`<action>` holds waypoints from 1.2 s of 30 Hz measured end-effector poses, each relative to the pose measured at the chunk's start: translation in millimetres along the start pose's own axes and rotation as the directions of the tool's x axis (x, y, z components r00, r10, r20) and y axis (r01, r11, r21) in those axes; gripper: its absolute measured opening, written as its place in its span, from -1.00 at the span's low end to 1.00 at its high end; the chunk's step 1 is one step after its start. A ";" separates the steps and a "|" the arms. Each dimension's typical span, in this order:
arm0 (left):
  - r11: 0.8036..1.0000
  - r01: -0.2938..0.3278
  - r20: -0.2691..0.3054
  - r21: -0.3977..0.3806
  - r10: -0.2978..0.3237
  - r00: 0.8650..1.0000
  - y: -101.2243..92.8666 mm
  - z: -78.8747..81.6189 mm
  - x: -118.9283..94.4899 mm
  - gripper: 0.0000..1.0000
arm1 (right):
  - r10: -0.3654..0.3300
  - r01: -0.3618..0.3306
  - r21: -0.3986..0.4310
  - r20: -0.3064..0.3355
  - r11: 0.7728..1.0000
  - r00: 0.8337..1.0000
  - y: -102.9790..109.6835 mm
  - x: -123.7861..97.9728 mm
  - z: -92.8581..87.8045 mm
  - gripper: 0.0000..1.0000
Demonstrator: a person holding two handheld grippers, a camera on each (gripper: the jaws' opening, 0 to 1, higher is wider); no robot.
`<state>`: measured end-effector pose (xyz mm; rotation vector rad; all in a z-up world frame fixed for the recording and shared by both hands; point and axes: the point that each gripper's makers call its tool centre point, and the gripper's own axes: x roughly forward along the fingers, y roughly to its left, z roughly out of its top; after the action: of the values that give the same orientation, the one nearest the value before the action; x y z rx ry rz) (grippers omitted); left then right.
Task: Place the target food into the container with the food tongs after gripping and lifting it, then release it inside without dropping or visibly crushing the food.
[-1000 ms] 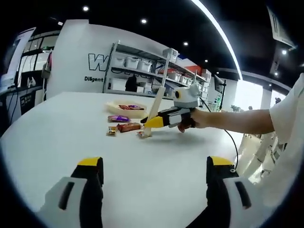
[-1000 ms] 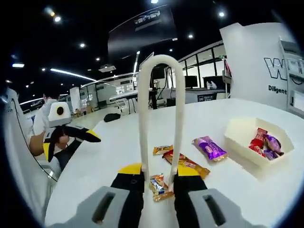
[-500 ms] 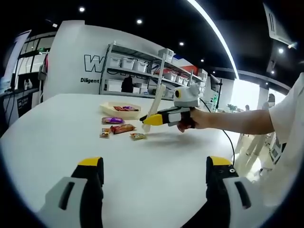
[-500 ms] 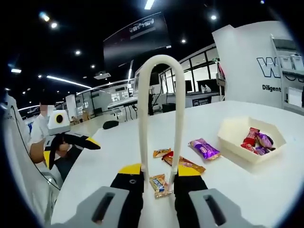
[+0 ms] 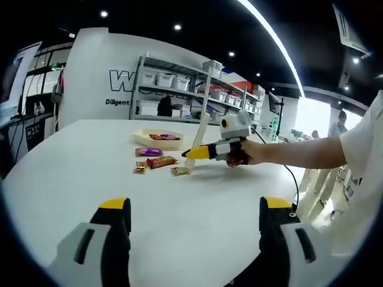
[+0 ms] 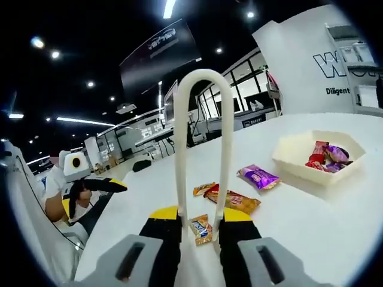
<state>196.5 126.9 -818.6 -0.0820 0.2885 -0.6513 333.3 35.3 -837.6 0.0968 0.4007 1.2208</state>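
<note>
Left gripper view: left gripper [image 5: 194, 239] hangs low over the bare worktop [image 5: 72, 173], fingers wide apart, nothing between them. Farther off, right gripper [image 5: 222, 145] sits in a person's hand, w/ the tongs [image 5: 197, 140] sticking up out of it. Just below its tip lies the candy [image 5: 179, 171], a small wrapped piece on the worktop. Beside it, a gold sweet [image 5: 140, 167], a red bar [image 5: 161, 161], a purple pack [image 5: 149, 151], then the tray [image 5: 157, 139] w/ a few sweets already in.

Right gripper view: right gripper [image 6: 200, 224] has its fingers closed on the two legs of the tongs [image 6: 201, 137] (white looped strip, bend up top). Candy [image 6: 201, 229] sits between the tong legs near their lower ends; can't tell if it's pinched or just lying on the worktop [image 6: 335, 221]. Tray [image 6: 317, 156] is well apart, past the red bar [image 6: 233, 201] and purple pack [image 6: 258, 177].

Handling, my guess: candy is light, crinkly foil-type wrapper, prob. slippery, filling maybe brittle. Best hold is across the short width at mid-body, not by the loose wrapper ends, which would slide or twist. Tongs look springy, so a gentle squeeze is enough; more risks denting it. Keep it level on the way to the tray.
</note>
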 end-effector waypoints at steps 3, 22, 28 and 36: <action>1.000 0.014 -0.001 0.010 -0.014 1.000 -7.4 0.8 3.1 0.74 | 0.015 -0.015 0.013 -0.008 1.000 1.000 5.5 -0.4 -2.4 -0.68; 1.000 -0.015 0.009 0.024 0.015 1.000 0.7 4.6 -10.1 0.72 | -0.009 0.009 0.025 0.006 1.000 1.000 -1.6 11.5 0.1 -0.68; 1.000 0.001 0.008 0.031 -0.001 1.000 -4.4 6.1 -3.8 0.72 | 0.006 -0.006 0.037 0.001 0.999 1.000 7.7 3.7 -5.6 -0.67; 0.999 0.025 0.003 0.035 -0.025 1.000 -13.3 2.5 0.9 0.71 | -0.027 0.027 -0.001 0.020 1.000 0.999 7.3 -1.2 2.5 -0.67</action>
<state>190.1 115.8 -814.2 -0.0532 0.2729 -0.6809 327.3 37.1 -832.9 0.1017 0.3829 1.1930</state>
